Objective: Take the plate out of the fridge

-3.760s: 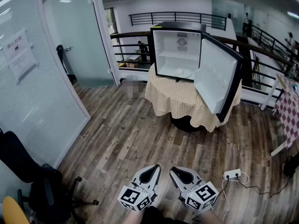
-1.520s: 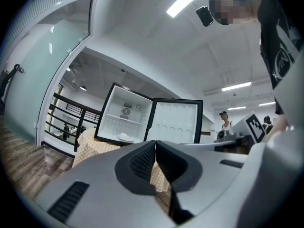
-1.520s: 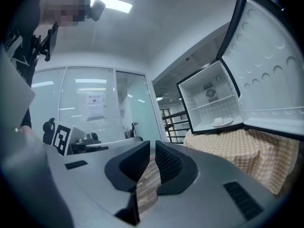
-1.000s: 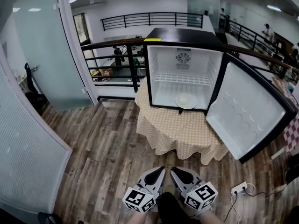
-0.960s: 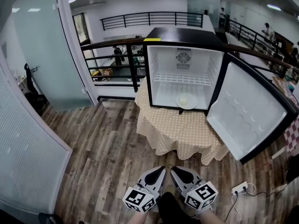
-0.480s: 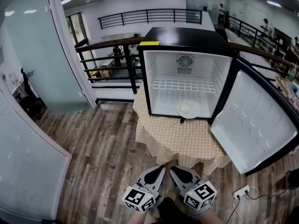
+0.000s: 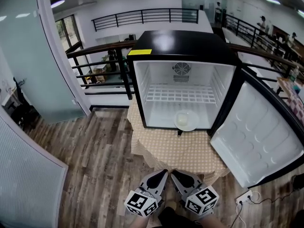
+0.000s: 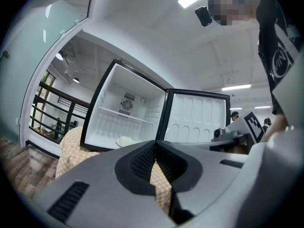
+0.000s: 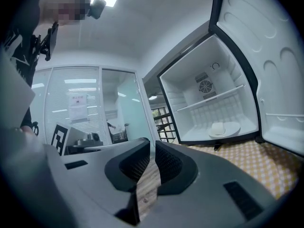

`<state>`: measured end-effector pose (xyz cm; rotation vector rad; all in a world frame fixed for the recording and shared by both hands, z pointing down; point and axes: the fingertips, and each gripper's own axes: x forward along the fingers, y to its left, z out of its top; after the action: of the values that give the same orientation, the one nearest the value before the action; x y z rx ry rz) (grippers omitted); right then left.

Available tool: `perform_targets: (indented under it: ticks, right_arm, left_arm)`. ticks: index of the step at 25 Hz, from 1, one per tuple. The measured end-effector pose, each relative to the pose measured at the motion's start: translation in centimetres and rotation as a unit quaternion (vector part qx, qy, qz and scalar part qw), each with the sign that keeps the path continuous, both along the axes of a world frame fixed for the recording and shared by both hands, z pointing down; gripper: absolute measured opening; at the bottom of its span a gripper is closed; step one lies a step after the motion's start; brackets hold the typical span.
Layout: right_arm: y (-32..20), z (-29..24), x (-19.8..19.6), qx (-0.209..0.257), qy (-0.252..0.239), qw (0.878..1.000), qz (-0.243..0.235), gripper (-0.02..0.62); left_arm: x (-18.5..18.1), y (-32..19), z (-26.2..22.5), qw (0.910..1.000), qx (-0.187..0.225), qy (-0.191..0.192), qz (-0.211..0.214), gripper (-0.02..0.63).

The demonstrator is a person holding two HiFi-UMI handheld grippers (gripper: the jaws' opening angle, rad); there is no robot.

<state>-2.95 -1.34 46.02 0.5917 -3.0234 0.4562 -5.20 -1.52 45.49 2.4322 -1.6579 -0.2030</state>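
Fridge (image 7: 180, 44) open on checked tablecloth (image 7: 171, 148) — plate (image 7: 186, 120) inside | wood floor (image 7: 95, 151) | left tongs (image 7: 162, 172), right tongs (image 7: 174, 172) pressed together

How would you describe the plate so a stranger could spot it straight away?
Look for the black mini fridge standing open on the checked tablecloth. On its white floor, below the wire shelf and near the front edge, lies a round white plate, the only dish inside.
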Motion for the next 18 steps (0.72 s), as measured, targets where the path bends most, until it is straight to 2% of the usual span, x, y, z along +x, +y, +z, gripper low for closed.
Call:
perform_targets:
  ticks: [18]
  right_arm:
    - [-9.3, 0.1, -0.9, 0.002, -0.007, 0.999, 0.041, 0.052]
  left_arm:
    - [-0.8, -9.3, 0.1, 0.9994, 0.006, -0.003, 0.034, 0.009]
